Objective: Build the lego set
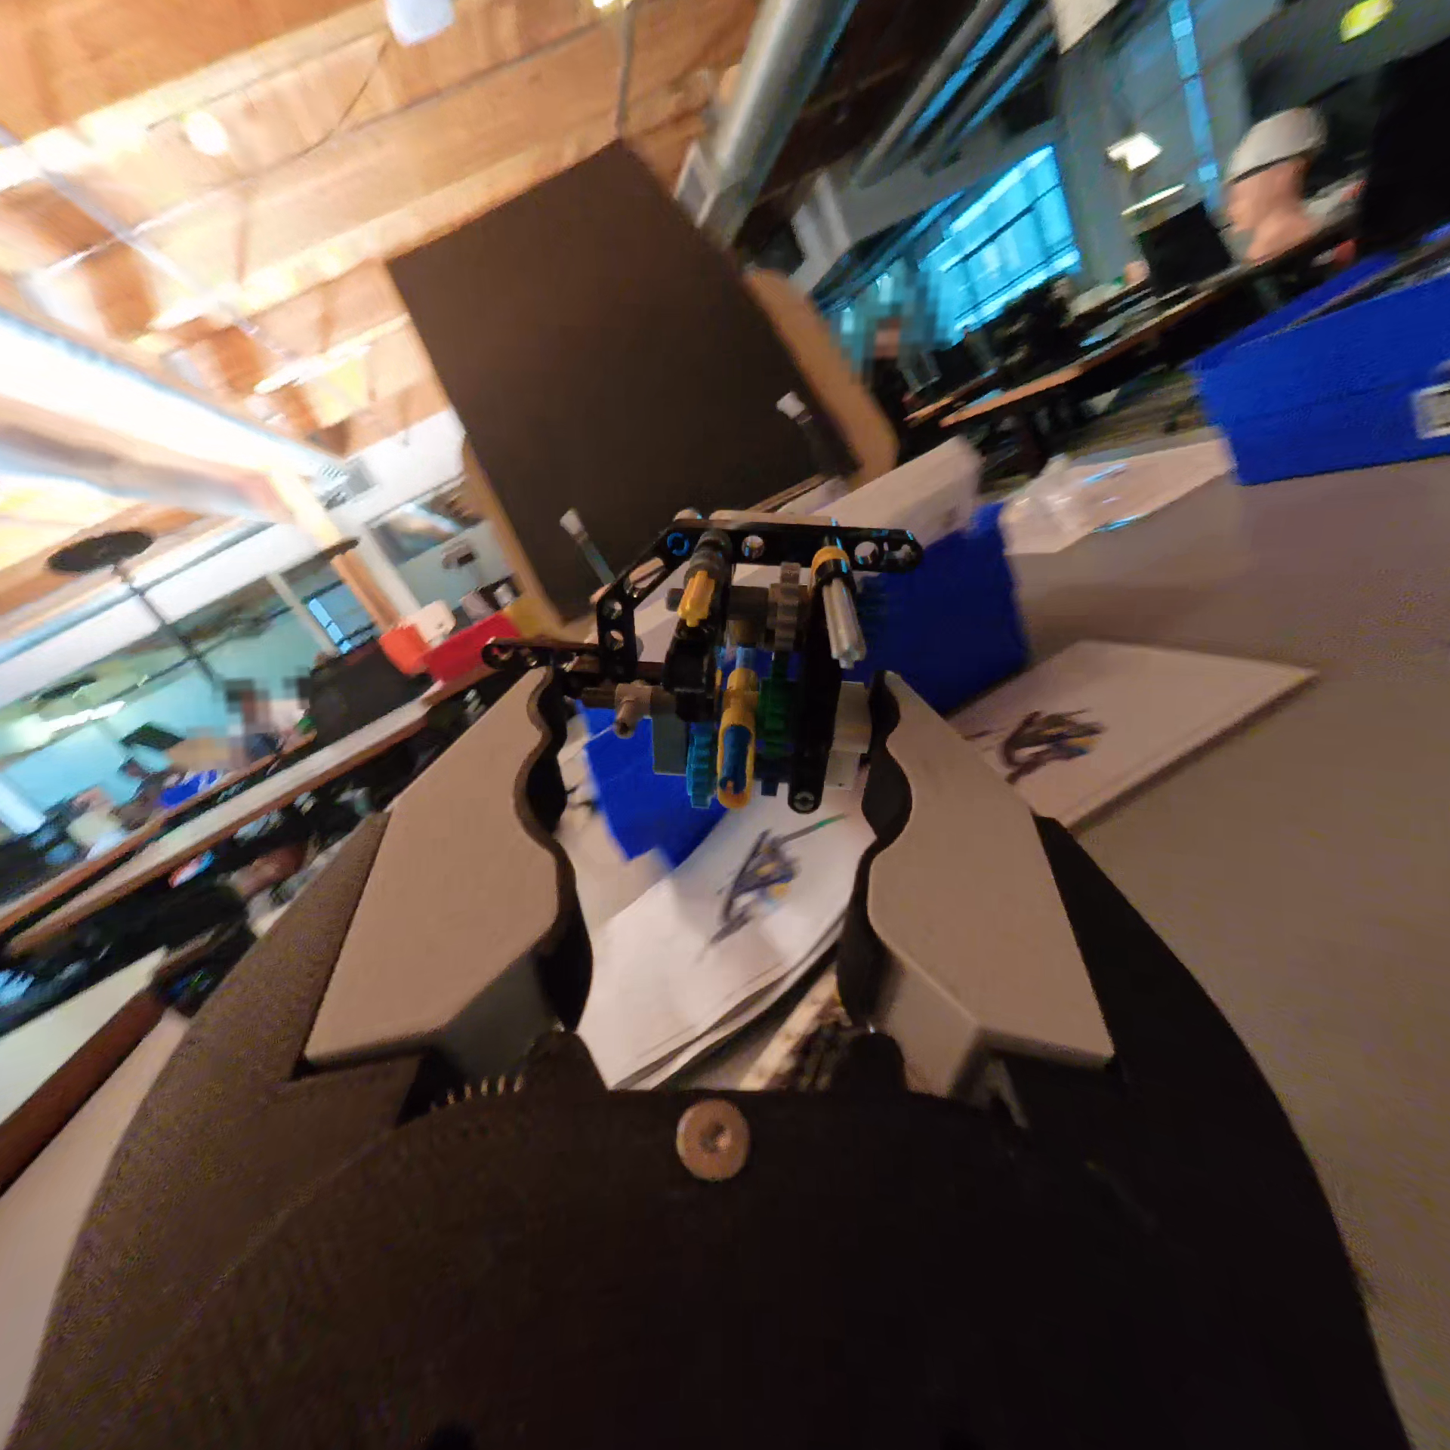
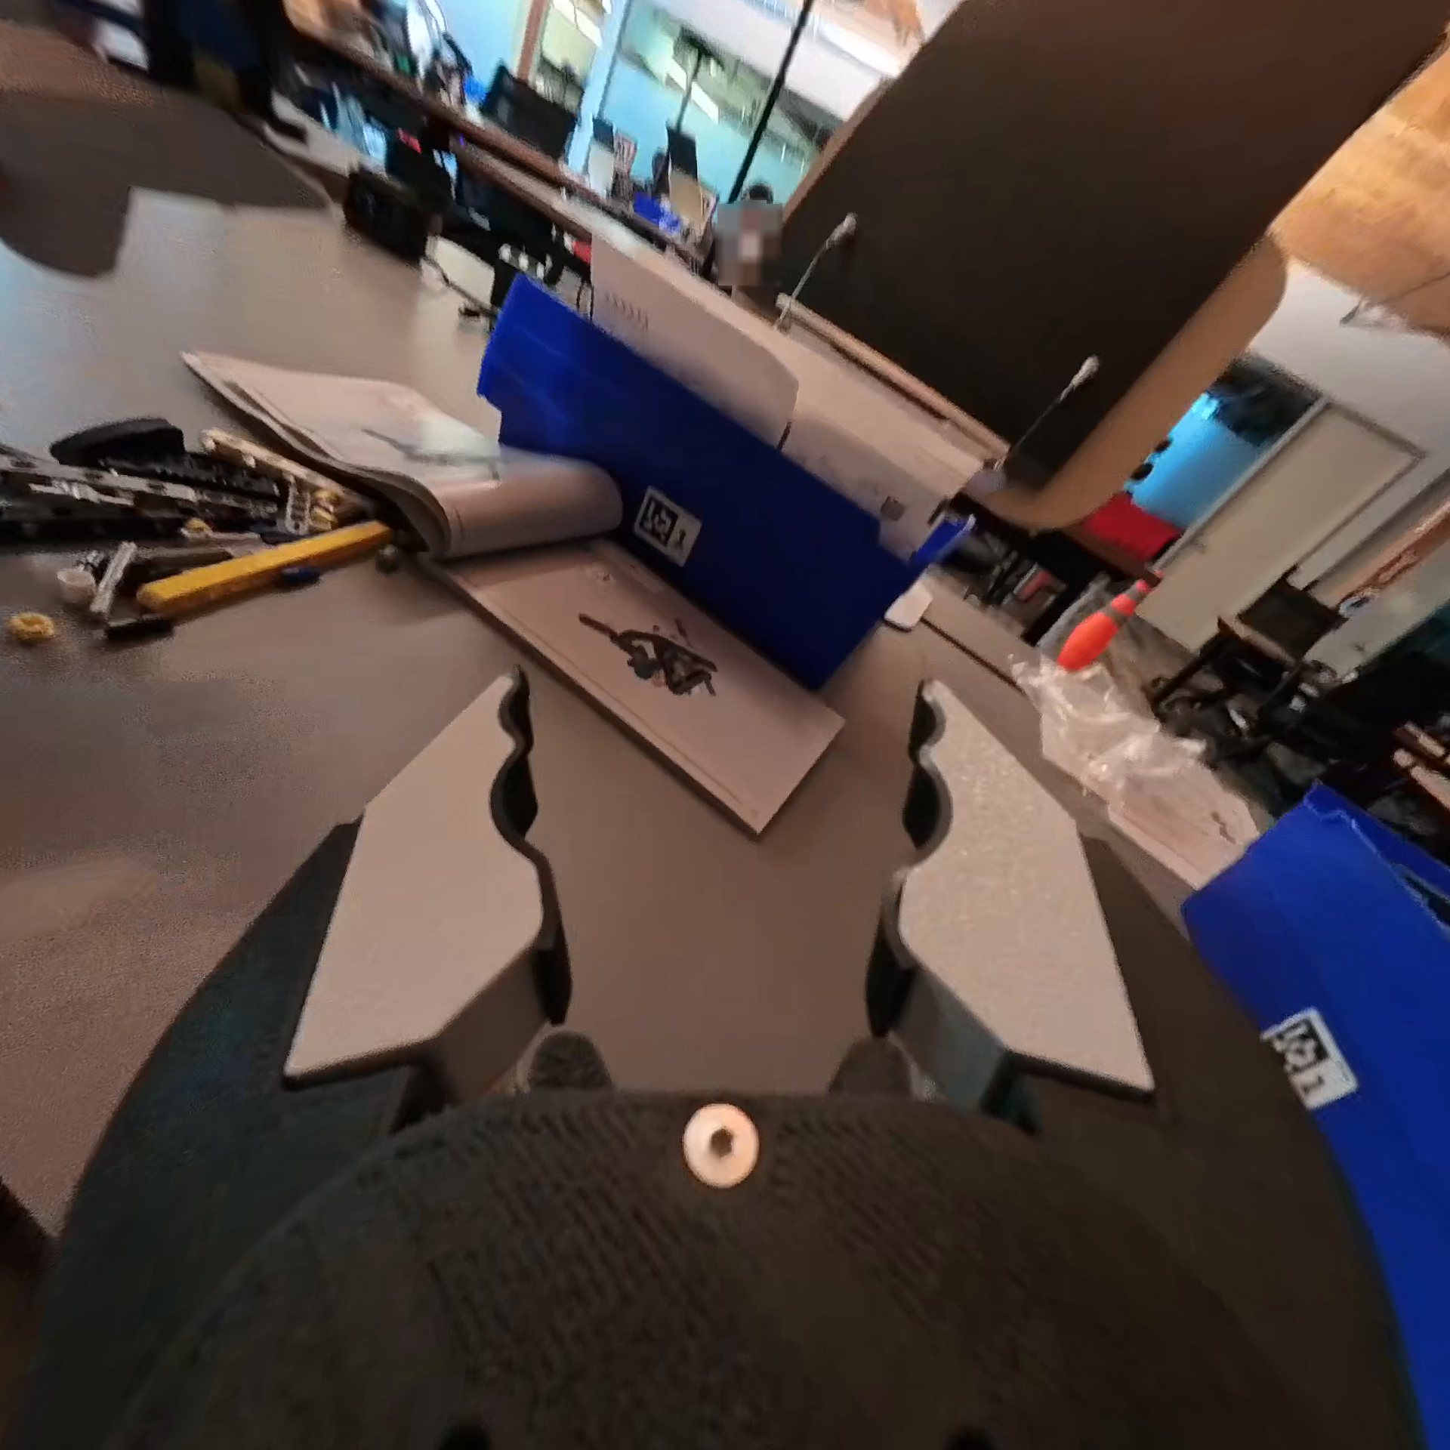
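My left gripper (image 1: pixel 718 710) is shut on a lego assembly (image 1: pixel 737 667) of black beams, grey, green and teal gears and yellow and blue pins, and holds it up above the table. A bent black beam (image 1: pixel 785 545) tops it. My right gripper (image 2: pixel 718 706) is open and empty, low over the grey table (image 2: pixel 690 926). A pile of black and yellow lego parts (image 2: pixel 180 510) lies at the left in the right wrist view. Open instruction booklets (image 2: pixel 667 675) lie ahead of it, and below the assembly in the left wrist view (image 1: pixel 737 926).
A blue bin (image 2: pixel 706 494) with white paper stands behind the booklets; it also shows in the left wrist view (image 1: pixel 941 620). A second blue bin (image 2: pixel 1349 981) is close on the right. Clear plastic bags (image 2: pixel 1098 730) lie far right. A dark panel (image 1: pixel 612 377) stands behind the table.
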